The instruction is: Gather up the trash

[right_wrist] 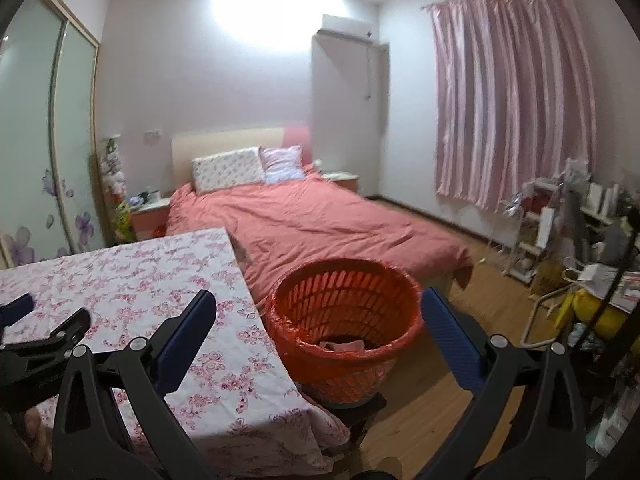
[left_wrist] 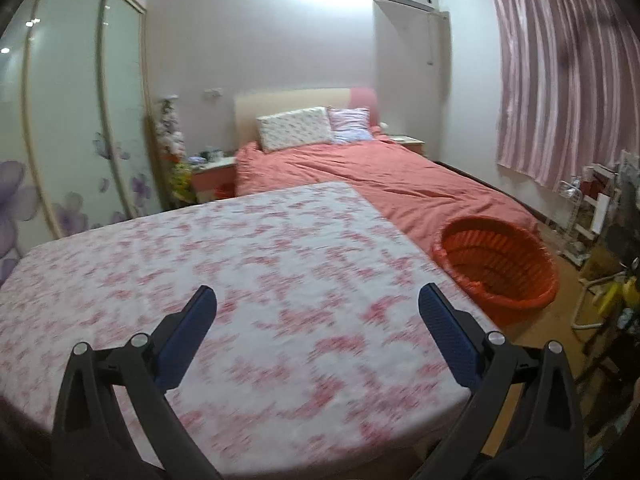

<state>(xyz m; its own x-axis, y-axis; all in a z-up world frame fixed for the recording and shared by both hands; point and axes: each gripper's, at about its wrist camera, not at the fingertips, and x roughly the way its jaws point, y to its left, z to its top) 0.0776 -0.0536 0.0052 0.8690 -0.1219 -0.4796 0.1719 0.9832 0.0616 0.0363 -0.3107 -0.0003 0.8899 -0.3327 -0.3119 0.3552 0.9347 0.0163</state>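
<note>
Both claws gape wide and empty: left claw (left_wrist: 317,306) over the bare floral tabletop (left_wrist: 240,264), right claw (right_wrist: 319,308) facing the red basket (right_wrist: 344,316) beside it, pink scraps inside. Risk: a careless swing could topple that perched basket.

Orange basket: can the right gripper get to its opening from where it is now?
Probably yes. The right gripper is open and empty, and the orange basket stands just ahead of it beside the table, its mouth uncovered, with nothing between.
</note>
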